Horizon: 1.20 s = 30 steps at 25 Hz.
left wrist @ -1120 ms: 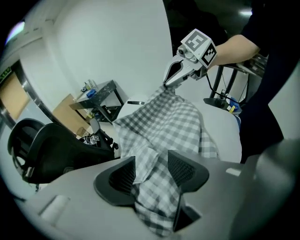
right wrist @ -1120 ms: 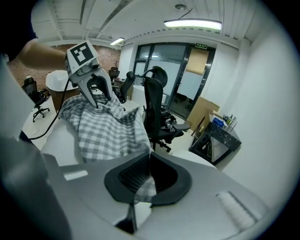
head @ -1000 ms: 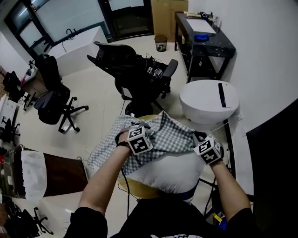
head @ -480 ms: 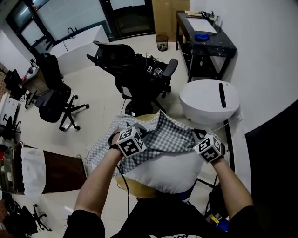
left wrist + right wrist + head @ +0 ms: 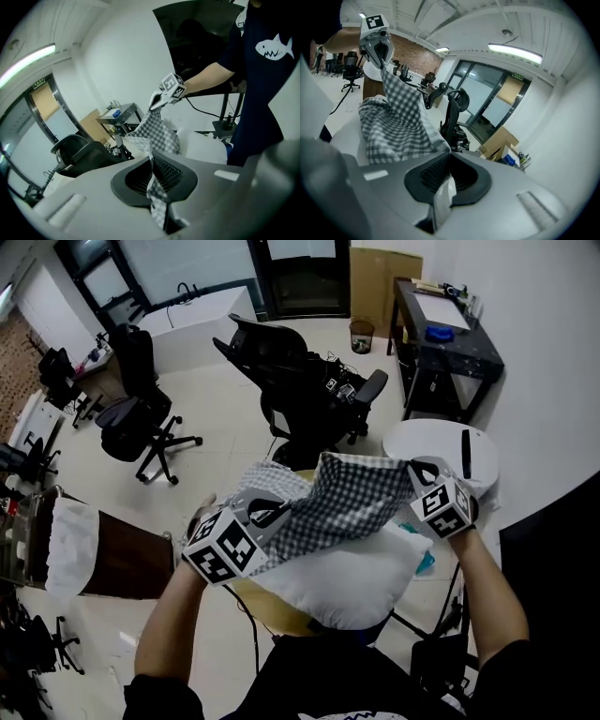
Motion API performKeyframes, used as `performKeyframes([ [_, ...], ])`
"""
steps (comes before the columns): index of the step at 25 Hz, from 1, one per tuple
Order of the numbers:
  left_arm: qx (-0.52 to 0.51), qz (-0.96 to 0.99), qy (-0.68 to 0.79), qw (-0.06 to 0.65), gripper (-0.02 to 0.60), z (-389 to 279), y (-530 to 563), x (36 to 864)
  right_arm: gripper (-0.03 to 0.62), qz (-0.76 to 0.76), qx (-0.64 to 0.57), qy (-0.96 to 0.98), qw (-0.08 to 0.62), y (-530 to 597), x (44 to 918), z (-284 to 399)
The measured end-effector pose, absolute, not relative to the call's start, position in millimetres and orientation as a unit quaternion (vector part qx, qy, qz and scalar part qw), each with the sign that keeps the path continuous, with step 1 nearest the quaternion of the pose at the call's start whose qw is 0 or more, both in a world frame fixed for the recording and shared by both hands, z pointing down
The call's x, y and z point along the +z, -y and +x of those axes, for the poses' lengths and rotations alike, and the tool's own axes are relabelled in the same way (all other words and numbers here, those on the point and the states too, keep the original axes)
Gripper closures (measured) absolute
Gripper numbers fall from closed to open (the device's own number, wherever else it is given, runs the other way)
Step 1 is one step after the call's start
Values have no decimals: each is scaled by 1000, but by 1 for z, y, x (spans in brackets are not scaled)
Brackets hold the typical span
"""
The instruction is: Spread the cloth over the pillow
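Head view. The left gripper (image 5: 269,514) and the right gripper (image 5: 413,471) are both raised, each at one end of a grey-and-white checked cloth (image 5: 349,502). The cloth hangs stretched between them, above the plump white pillow (image 5: 352,579) and over its far part. The near half of the pillow is bare. The marker cubes and the cloth's own folds cover both sets of jaws here, so the grip cannot be read from this view. A tan curved edge (image 5: 246,594) shows under the pillow, probably a round seat; most of it is covered. Behind stand a black office chair (image 5: 281,362) and a round white table (image 5: 439,439), partly cut off by the right gripper.

Left gripper view. The jaws are pressed together on a bunched corner of the cloth (image 5: 158,187), which runs up and away to the right gripper (image 5: 156,102). The pillow (image 5: 206,146) shows only as a white strip behind the cloth. The person's dark shirt fills the right edge.

Right gripper view. The jaws are closed, pinching a pale fold of fabric (image 5: 442,193). The check is not visible on that fold, but the cloth (image 5: 393,123) leads straight into the pads. The cloth's far end hangs from the left gripper (image 5: 380,52). The pillow is hidden below the cloth.
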<state>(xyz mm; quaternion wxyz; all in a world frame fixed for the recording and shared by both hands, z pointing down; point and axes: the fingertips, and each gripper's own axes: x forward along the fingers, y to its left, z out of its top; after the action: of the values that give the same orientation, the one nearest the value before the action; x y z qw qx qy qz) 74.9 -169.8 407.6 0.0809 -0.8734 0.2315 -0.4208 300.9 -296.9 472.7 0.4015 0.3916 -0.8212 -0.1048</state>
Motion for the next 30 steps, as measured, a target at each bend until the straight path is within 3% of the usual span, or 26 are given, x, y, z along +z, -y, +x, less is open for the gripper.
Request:
performKeyframes([
  [14,-320,-904,-212,188,581,96,55,236,582,412,-267,799,348,334,300,253],
  [19,-269,-924,-159,220,581,120,14,193,582,405,-338,770,360,331,240,246],
  [24,-248,-938,-108,219,581,153,-20,204,582,397,-357,745,400,317,252,266],
  [30,-246,-950,-40,190,581,194,-64,259,582,353,-367,720,472,280,323,299],
])
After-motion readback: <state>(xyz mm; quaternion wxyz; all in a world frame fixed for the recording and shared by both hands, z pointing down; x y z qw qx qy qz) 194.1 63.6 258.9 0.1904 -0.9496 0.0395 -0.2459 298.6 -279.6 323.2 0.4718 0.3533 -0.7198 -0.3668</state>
